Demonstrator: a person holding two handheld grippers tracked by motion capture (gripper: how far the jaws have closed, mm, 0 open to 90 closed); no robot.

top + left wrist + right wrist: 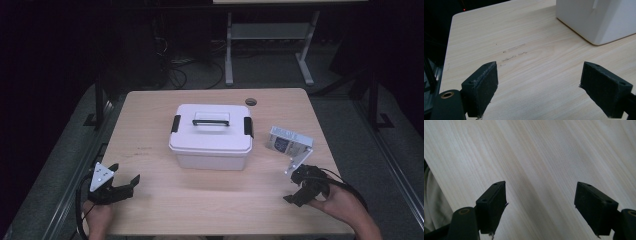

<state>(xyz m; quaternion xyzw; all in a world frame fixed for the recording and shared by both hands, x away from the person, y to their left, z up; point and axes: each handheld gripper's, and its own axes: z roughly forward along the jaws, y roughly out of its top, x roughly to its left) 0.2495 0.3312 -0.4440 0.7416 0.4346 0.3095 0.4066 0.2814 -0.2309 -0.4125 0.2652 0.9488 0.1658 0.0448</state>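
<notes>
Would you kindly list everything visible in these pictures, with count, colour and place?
storage box: one, white with black handle and latches, lid on, centre of the table.
small packet: one, grey-white with a blue label, right of the box, near the right tool.
table: one, light wood, with a round hole near its far edge.
second table frame: one, grey, on the floor behind.
left tool: one, black, jaws open over bare table, near-left edge.
right tool: one, black, jaws open, near-right edge.
hands: two, at the bottom edge, one holding each tool.
</notes>
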